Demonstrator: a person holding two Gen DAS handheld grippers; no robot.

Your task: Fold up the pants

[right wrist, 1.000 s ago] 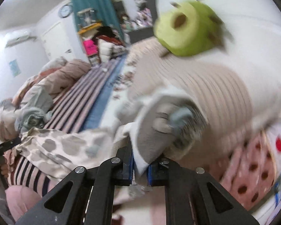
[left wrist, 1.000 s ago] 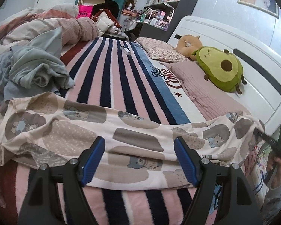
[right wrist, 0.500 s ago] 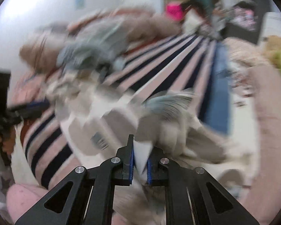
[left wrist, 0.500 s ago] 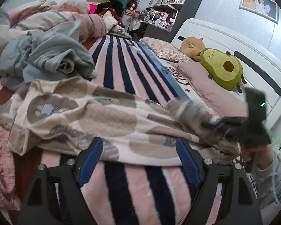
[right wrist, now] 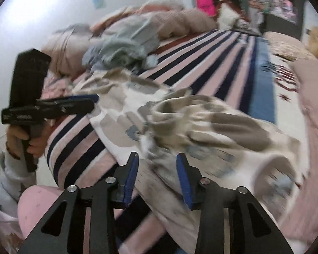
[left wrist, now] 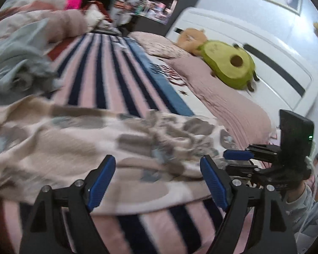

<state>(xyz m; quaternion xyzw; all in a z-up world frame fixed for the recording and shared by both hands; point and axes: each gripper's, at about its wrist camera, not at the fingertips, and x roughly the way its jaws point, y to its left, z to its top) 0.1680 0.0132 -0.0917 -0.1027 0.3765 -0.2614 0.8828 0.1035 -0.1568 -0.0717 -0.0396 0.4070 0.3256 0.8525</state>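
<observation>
The cream pants with grey and brown bear prints (left wrist: 78, 139) lie across the striped bed, one end bunched in loose folds at the right. In the right wrist view the pants (right wrist: 201, 127) lie crumpled just past my fingers. My left gripper (left wrist: 156, 177) is open and empty over the pants' near edge. My right gripper (right wrist: 156, 169) is open, with the crumpled cloth between and beyond its fingers. The right gripper shows in the left wrist view (left wrist: 237, 158), and the left gripper shows in the right wrist view (right wrist: 91, 101).
A pink, navy and blue striped blanket (left wrist: 108, 67) covers the bed. A heap of grey-blue clothes (left wrist: 17, 67) and a pink quilt (left wrist: 59, 21) lie at the left. An avocado plush (left wrist: 229, 65) sits on pink pillows by the white headboard (left wrist: 275, 63).
My right gripper carried the pants' end leftward over the rest, then opened and let it drop in a bunch. My left gripper stayed open near the front edge.
</observation>
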